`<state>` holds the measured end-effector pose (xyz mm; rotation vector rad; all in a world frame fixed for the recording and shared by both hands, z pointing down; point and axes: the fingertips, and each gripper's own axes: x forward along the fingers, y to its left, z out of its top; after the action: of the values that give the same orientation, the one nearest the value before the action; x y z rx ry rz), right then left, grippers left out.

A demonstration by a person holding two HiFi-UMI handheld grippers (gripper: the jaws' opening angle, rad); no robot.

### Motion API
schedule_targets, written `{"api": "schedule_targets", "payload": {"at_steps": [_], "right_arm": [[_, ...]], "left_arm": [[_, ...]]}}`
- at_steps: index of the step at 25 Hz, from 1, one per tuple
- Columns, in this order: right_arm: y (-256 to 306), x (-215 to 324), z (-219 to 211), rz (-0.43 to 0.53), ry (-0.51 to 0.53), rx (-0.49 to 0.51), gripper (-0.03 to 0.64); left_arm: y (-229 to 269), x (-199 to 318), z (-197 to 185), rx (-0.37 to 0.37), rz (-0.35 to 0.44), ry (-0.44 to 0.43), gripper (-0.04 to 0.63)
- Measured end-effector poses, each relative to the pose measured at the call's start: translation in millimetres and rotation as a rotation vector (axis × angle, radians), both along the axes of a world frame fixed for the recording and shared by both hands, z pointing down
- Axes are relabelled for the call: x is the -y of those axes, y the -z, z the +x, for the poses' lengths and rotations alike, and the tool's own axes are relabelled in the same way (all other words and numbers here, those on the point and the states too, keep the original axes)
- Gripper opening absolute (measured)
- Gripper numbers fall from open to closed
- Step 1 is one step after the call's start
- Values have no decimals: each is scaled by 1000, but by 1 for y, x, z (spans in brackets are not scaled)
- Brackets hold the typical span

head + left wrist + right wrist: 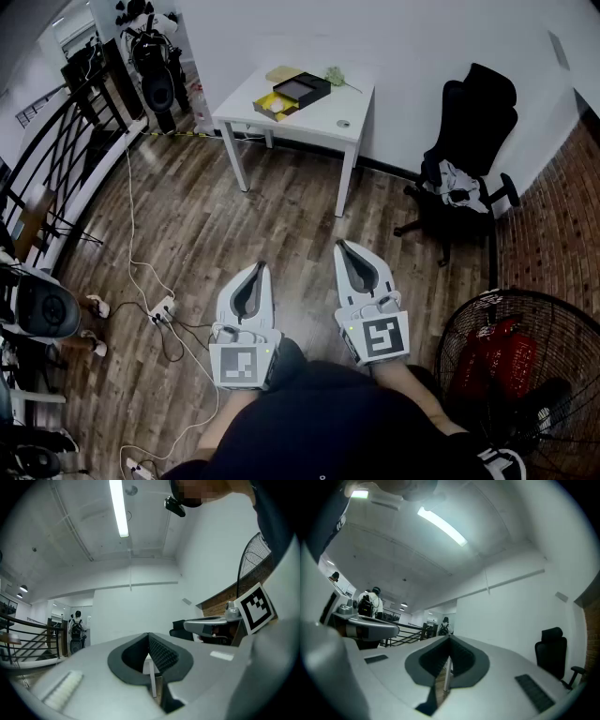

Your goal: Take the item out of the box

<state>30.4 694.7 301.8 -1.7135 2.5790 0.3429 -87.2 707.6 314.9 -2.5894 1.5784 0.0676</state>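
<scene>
On a white table [319,117] at the far wall lies a box: a black tray [302,90] beside a yellow part [274,103]. What it holds is too small to tell. My left gripper [260,269] and right gripper [343,246] hang side by side close to my body, far short of the table, both pointing toward it. Each is shut with nothing between its jaws. In the left gripper view the left gripper [149,635] has its tips together. In the right gripper view the right gripper [450,639] is likewise closed and empty.
A tan flat thing [283,73], a green thing [336,75] and a small round thing [343,123] share the table. A black office chair [464,159] stands to its right and a floor fan [511,375] at my right. Cables and a power strip [161,307] lie on the floor; a railing [56,159] runs on the left.
</scene>
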Motion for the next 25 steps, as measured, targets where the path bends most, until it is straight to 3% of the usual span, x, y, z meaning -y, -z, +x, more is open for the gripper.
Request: {"api": "schedule_targets", "payload": {"at_steps": [12, 18, 21, 25], "right_arm": [[-17, 79, 3, -39, 9, -1, 11], [-19, 164, -10, -52, 52, 3, 21], [-12, 211, -15, -48, 57, 4, 79], [-10, 274, -20, -58, 51, 14, 86]], "left_arm": [[-11, 85, 6, 3, -20, -24, 9], [-12, 174, 3, 15, -16, -44, 9], [-5, 225, -2, 23, -3, -52, 9], [-2, 295, -10, 22, -13, -56, 9]]}}
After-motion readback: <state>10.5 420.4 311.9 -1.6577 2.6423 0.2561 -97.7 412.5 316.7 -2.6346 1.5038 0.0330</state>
